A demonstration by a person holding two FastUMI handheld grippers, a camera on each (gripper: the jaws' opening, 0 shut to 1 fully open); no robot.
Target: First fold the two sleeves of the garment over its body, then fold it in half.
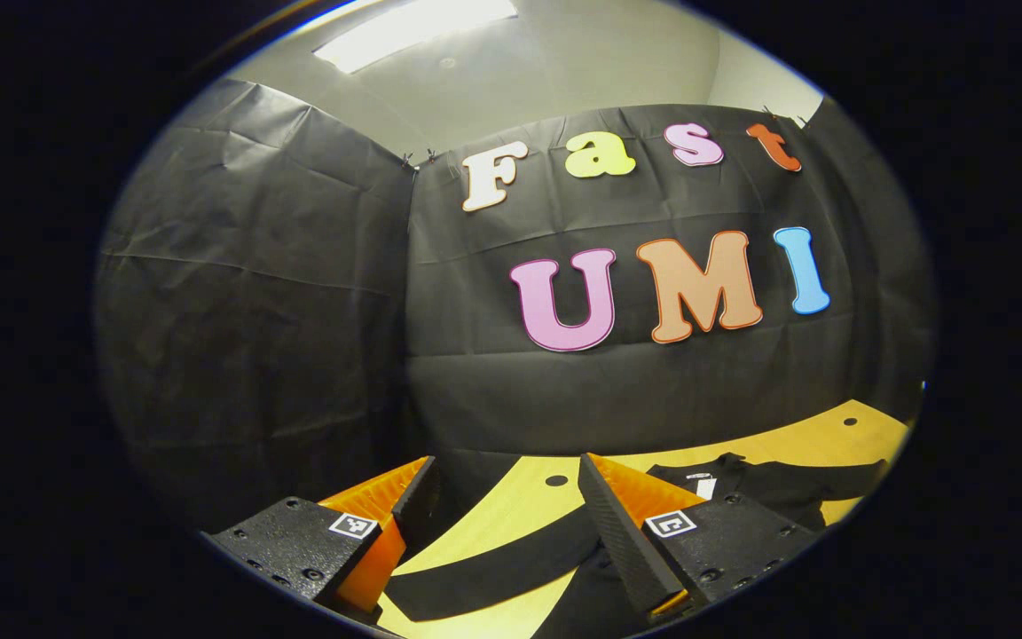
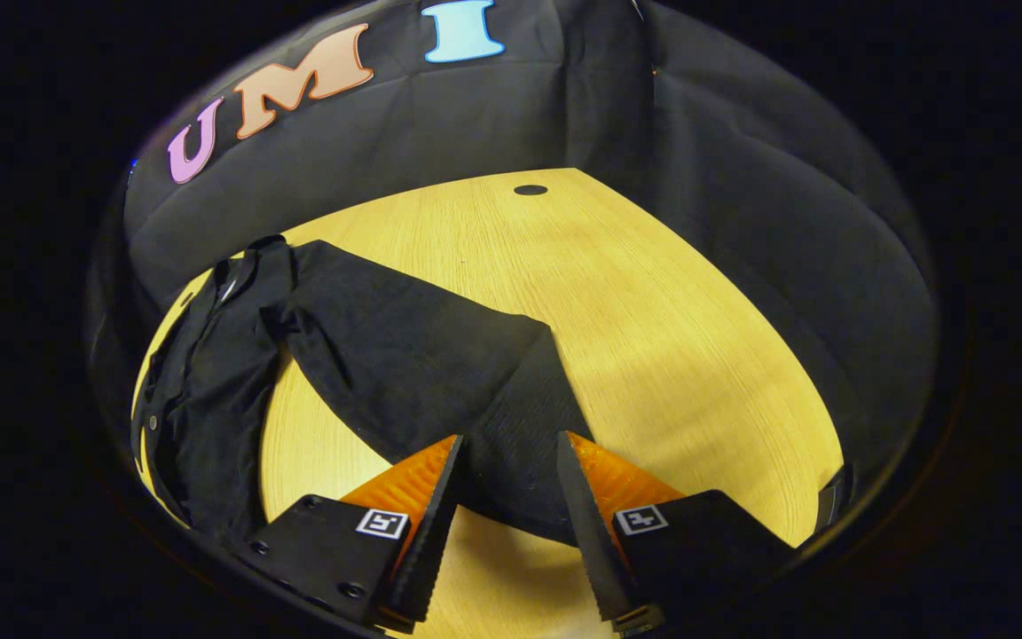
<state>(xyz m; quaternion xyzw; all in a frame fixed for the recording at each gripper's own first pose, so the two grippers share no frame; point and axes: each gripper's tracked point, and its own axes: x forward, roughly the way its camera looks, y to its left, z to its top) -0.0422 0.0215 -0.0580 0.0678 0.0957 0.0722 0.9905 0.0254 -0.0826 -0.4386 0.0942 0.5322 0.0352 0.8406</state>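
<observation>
Open-jawed and holding nothing, the right gripper (image 2: 507, 515) hovers at the black garment's (image 2: 209, 382) near sleeve cuff (image 2: 520, 426) on the wooden table (image 2: 671, 302), apparently ready to pinch and fold it leftward over the body.

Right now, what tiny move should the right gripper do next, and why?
Probably close on the cuff. The right gripper is open, its fingers either side of the sleeve end, which lies spread out on the table, not yet folded over the garment's body.

The garment (image 2: 387, 364) is matt black cloth; the table (image 2: 653, 302) is smooth, light wood-grain.
</observation>
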